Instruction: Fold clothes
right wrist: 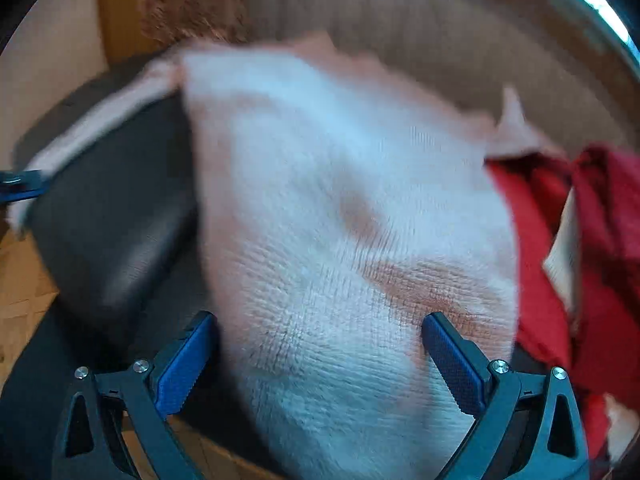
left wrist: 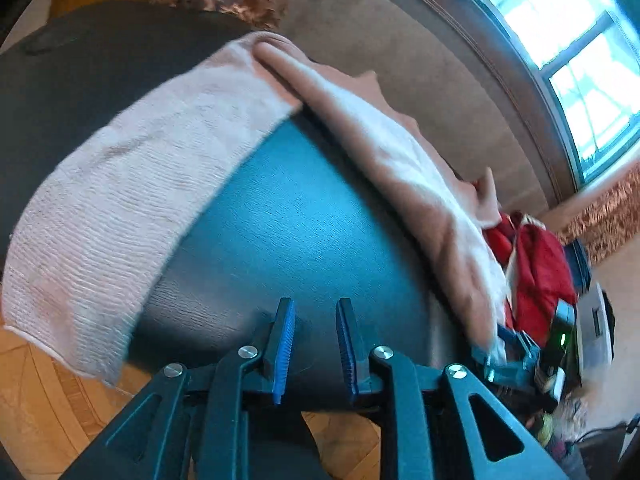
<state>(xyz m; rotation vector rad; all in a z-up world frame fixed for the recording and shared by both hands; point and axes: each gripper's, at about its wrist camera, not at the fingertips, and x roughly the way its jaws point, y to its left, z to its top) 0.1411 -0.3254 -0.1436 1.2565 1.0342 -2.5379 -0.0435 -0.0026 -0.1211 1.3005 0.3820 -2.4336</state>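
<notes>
**Pink towel draped over a dark seat**

A dark padded seat stands on wood flooring beside a bright window. No writing can be read. In the left wrist view the left gripper has its jaws slightly apart with nothing between them, the pink towel lying ahead on both sides. Only here does the right gripper show, at the towel's lower right edge.

The right wrist view is blurred: jaws spread wide, towel lying between them, red clothes beside it.
</notes>
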